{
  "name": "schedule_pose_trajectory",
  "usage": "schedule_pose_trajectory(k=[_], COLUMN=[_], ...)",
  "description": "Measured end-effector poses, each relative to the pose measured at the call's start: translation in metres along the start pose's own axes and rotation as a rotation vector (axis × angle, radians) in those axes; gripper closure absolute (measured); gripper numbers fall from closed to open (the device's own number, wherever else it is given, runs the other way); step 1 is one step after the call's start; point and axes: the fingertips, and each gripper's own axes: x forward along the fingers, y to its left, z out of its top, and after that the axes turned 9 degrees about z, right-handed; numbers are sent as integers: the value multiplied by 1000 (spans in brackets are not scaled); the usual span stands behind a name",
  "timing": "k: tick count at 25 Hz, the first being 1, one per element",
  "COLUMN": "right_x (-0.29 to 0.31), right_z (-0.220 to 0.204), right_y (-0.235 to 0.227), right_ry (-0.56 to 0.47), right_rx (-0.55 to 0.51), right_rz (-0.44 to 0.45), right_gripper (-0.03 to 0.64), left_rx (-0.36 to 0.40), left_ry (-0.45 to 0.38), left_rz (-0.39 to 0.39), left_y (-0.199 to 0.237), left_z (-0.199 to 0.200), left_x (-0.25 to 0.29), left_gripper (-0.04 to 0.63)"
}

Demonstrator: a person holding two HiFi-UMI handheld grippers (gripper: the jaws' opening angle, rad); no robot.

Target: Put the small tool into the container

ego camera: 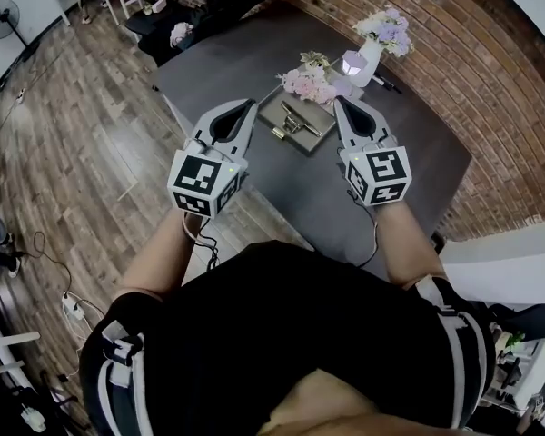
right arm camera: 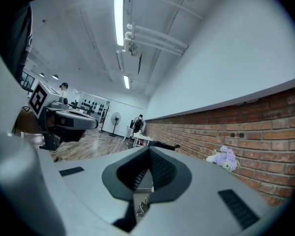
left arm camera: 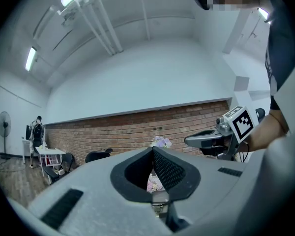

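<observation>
Left gripper view shows the left gripper (left arm camera: 152,150) with jaws shut tip to tip on nothing, and the right gripper (right arm camera: 148,150) is the same. At twelve o'clock between them, the small tool (ego camera: 295,122) lies inside the shallow container (ego camera: 274,107) on the dark table (ego camera: 300,193). That is where the task wants it, so I judge no grasp is needed now.

Dark grey table (ego camera: 227,62), seen corner-on from the head view. Around its middle, lying flat, a shallow grey tray (ego camera: 320,123). Just beyond the tray's far rim, touching it or nearly so, a bunch of pink flowers (ego camera: 307,82). Toward the table's far edge, a white vase (ego camera: 371,54) of purple blooms, upright. Just beside the vase, on the flowers' side, a small pale glowing cube (ego camera: 352,62). Near the vase's foot, a slim black stick (ego camera: 387,84), lying flat.
</observation>
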Motion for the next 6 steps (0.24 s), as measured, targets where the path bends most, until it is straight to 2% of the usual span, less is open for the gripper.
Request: schedule_pose_trajectory(k=[6], right_x=[-2], right_z=[6], right_y=[3], right_ry=[-16], right_rx=[-11], right_rz=[-5], right_gripper=[620], left_rx=[9], left_ry=[-4], left_rz=[-5], left_y=[-2], left_z=[1], left_x=[0], left_gripper=[586])
